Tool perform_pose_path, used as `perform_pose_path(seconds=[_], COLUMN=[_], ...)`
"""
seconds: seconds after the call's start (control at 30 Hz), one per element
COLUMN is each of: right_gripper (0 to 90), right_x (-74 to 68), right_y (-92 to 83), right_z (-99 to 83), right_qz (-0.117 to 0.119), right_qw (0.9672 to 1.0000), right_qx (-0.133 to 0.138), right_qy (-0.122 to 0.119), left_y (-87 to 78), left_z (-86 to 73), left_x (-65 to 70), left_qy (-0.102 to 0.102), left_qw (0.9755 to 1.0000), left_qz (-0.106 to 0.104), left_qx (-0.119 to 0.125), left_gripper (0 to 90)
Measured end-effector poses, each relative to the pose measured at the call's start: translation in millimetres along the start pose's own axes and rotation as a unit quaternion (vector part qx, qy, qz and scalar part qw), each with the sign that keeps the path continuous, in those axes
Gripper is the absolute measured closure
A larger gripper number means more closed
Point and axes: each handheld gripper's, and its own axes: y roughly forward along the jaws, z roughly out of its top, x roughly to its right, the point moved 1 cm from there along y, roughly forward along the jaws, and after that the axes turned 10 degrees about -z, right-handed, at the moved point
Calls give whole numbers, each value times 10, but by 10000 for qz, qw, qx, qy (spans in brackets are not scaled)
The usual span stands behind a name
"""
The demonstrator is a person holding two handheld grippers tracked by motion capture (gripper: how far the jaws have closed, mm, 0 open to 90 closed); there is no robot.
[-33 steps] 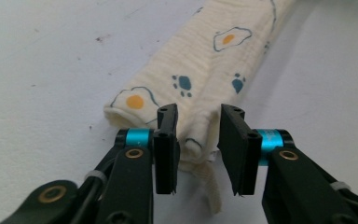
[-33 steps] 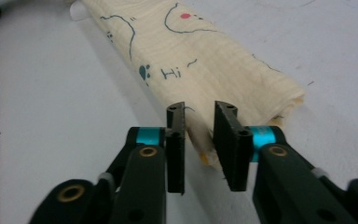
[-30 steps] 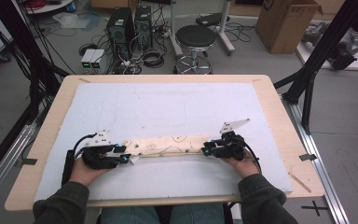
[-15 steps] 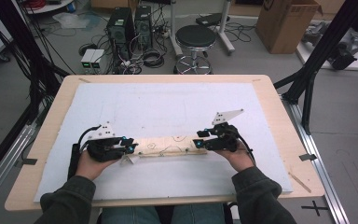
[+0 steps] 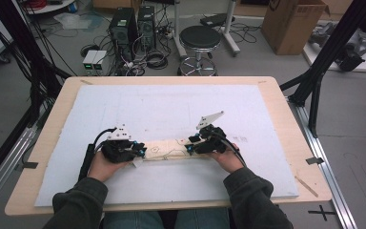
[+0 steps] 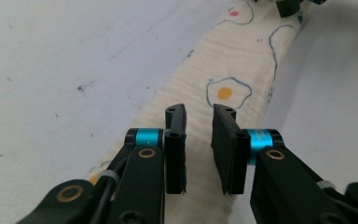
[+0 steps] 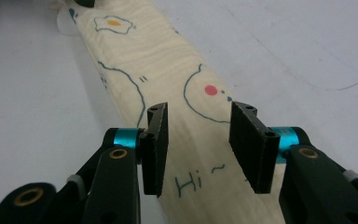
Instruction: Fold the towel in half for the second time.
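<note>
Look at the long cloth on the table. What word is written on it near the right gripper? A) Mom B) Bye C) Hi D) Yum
C, because in the right gripper view the cream cloth shows "Hi" written in blue ink just between the open jaws of the right gripper.

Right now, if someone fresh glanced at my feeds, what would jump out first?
Probably the long, narrow cream cloth printed with fried eggs and a "Hi~", lying folded across the near middle of the white table cover. A gripper sits at each end: the left gripper and the right gripper, both with jaws parted above the fabric. Beyond the table, a black stool and computer towers stand on the cluttered floor.
</note>
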Motion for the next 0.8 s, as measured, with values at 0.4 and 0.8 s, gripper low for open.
perform_pose_path(seconds=[0.4,0.8], right_gripper=[759,698], right_x=[-47,98], right_y=[32,-178], right_z=[-120,-370], right_qz=[-125,-170], right_qw=[9987,9995], right_qx=[-400,-270], right_qy=[-300,-78], left_y=[-26,-27], left_z=[-132,-145], left_x=[-51,-54], left_qy=[-127,-92], left_qw=[9993,9993], left_qz=[76,75], left_qx=[-334,-341], left_gripper=[846,833])
